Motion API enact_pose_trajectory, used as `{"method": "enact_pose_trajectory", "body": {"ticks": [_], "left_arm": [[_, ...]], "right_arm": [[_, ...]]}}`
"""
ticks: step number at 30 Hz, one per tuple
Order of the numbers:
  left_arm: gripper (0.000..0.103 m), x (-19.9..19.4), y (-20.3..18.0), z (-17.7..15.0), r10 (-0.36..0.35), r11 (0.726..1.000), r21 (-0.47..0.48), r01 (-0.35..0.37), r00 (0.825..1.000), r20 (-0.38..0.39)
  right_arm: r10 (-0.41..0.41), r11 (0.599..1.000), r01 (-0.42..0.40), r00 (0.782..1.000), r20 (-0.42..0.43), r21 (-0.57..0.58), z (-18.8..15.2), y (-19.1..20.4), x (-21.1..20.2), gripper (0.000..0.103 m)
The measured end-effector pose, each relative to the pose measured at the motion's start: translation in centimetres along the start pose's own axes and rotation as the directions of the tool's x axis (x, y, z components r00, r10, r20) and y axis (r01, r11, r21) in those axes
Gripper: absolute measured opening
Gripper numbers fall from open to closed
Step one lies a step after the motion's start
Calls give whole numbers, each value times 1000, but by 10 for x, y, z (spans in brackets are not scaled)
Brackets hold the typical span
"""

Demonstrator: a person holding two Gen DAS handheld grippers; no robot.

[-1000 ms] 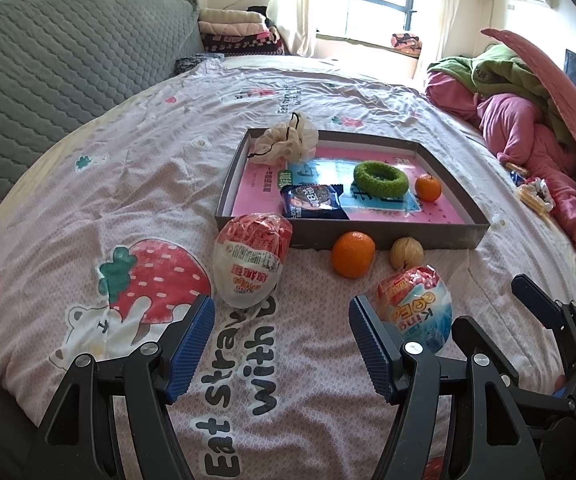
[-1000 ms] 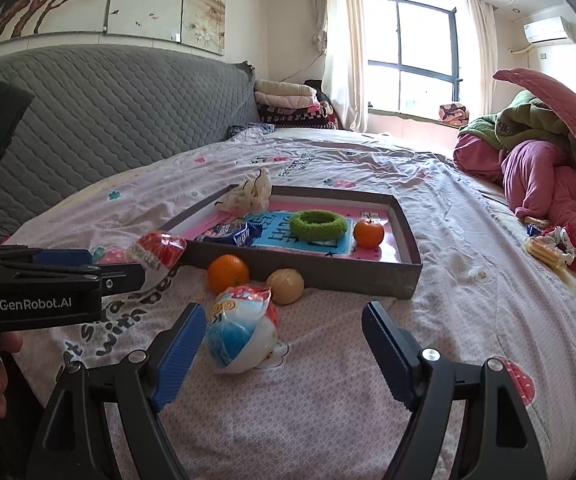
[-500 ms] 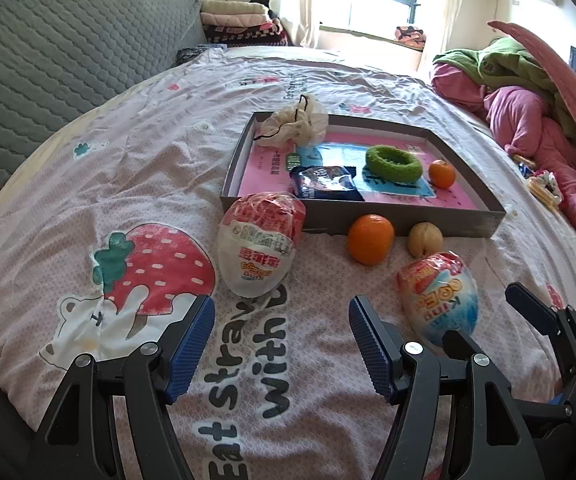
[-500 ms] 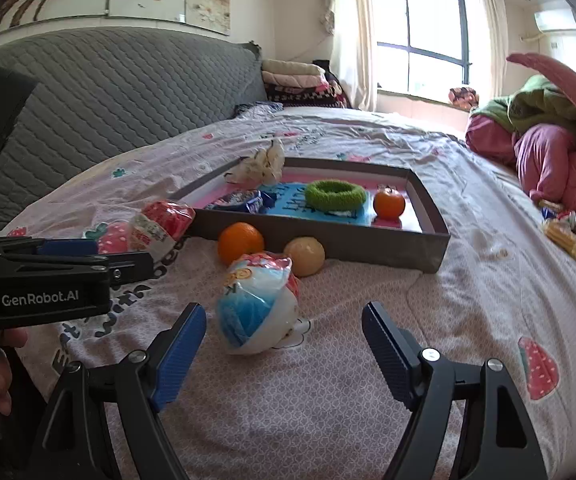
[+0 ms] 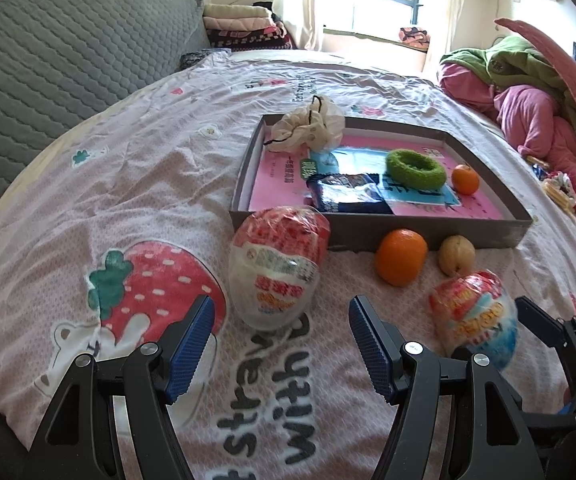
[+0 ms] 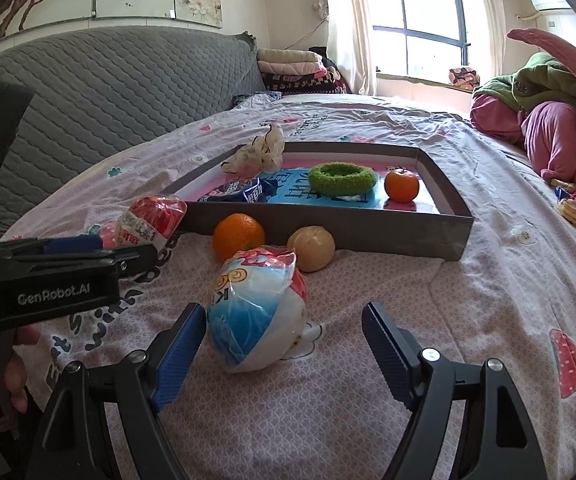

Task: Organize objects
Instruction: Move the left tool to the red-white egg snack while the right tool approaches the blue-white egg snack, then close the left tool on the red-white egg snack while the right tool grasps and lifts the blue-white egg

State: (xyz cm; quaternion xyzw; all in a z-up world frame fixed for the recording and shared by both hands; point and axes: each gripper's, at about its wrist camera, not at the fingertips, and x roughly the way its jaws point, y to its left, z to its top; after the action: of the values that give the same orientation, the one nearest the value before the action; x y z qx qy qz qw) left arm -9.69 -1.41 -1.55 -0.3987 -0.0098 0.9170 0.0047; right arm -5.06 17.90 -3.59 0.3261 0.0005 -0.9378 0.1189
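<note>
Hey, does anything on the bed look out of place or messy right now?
Yes. The cream drawstring pouch slumps over the tray's far-left rim, half in, half out. Two wrapped toy eggs, an orange and a beige round fruit lie outside the tray.

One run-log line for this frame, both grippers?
left gripper: open, nearing red egg pack | right gripper: open, blue egg pack between fingers, ungripped | tray: partly filled

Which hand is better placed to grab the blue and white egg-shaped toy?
Right. The right gripper has open jaws already flanking the blue and white egg toy; the left gripper faces the red egg toy.
</note>
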Motion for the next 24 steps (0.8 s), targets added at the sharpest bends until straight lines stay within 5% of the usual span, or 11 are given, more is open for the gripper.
{"method": "enact_pose_trajectory", "body": {"ticks": [14, 24], "left_arm": [[71, 31, 16, 12, -16, 999, -47, 16, 1000, 7], [71, 42, 16, 11, -31, 999, -40, 32, 999, 30]], "right_arm": [[-13, 1000, 13, 1000, -14, -26, 0, 5, 17, 79], [-31, 999, 30, 999, -11, -33, 0, 3, 20, 57]]}}
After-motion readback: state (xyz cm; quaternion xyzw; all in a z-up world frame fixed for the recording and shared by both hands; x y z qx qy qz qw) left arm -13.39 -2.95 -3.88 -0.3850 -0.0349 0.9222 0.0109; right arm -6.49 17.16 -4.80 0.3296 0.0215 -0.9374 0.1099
